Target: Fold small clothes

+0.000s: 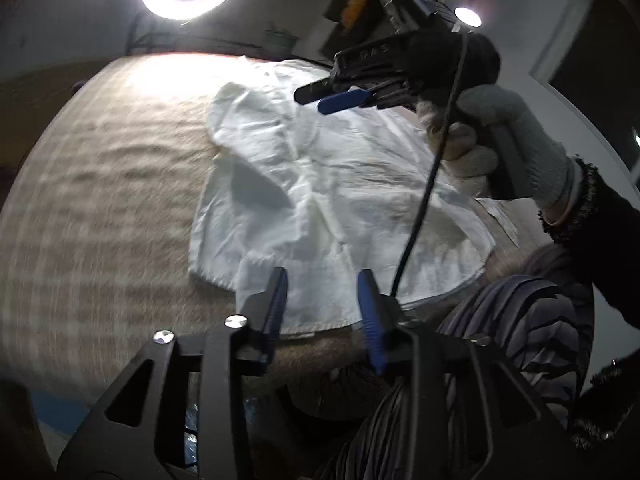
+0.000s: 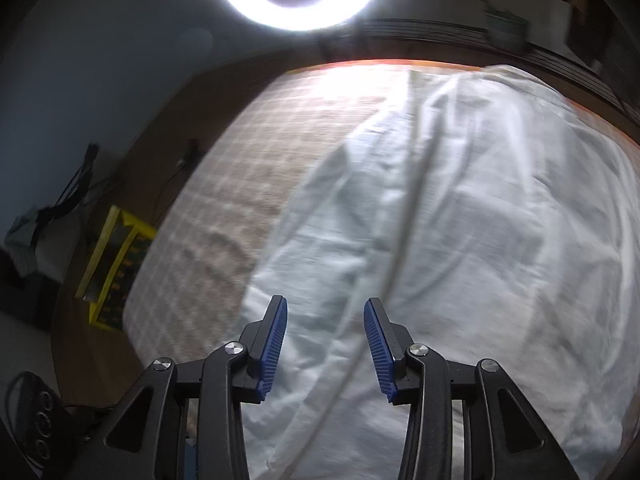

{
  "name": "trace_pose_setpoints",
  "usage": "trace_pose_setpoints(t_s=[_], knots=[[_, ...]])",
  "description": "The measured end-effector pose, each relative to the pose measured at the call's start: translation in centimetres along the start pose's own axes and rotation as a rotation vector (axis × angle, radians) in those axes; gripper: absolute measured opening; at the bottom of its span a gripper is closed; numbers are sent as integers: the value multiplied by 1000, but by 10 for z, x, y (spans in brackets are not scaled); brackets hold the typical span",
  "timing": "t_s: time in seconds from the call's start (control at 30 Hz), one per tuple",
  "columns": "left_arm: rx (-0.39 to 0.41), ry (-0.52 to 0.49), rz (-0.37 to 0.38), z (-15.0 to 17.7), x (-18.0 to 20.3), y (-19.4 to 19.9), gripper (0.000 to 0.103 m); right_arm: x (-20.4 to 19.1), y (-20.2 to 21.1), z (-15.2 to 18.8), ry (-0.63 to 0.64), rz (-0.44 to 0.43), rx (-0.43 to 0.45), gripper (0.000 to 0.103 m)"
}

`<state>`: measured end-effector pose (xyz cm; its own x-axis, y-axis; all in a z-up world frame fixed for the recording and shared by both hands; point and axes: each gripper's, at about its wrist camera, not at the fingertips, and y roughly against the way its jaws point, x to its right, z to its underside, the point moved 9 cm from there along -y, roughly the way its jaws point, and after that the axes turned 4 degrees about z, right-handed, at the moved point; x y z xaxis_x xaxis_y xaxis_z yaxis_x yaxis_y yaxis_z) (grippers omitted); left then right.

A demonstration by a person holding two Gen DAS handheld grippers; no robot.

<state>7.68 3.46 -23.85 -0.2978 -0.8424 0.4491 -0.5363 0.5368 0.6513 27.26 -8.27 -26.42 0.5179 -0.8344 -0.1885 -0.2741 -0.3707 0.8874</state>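
Item: white garment [image 1: 332, 200], apparently a small shirt, lying spread but rumpled on the checked tablecloth [image 1: 100, 200], one flap already turned over its left part.

Left gripper [image 1: 322, 304]: jaws parted, empty, poised above the near hem.

Right gripper [image 2: 325, 340]: jaws parted, empty, above the garment's middle; held in a gloved hand [image 1: 500, 140], its black cable [image 1: 420, 200] trailing across the cloth.

Risks, as judged:
- cable may snag or drag the fabric, disturbing the layout
- a pinch at the hem could take one layer only, or catch the tablecloth beneath
- existing creases may be locked into a crooked fold
- both views blurred by motion, so aim is uncertain
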Motion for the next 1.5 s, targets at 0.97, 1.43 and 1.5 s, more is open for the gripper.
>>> trace_pose_setpoints(t_s=[0.97, 1.43, 1.5], knots=[[29, 210, -162, 7, -60, -20, 24, -38, -67, -38, 87, 124, -29, 0], [27, 191, -177, 10, -65, -23, 3, -27, -60, -49, 73, 105, -4, 36], [54, 196, -206, 10, -69, -14, 3, -9, -53, -41, 85, 178, 4, 40]])
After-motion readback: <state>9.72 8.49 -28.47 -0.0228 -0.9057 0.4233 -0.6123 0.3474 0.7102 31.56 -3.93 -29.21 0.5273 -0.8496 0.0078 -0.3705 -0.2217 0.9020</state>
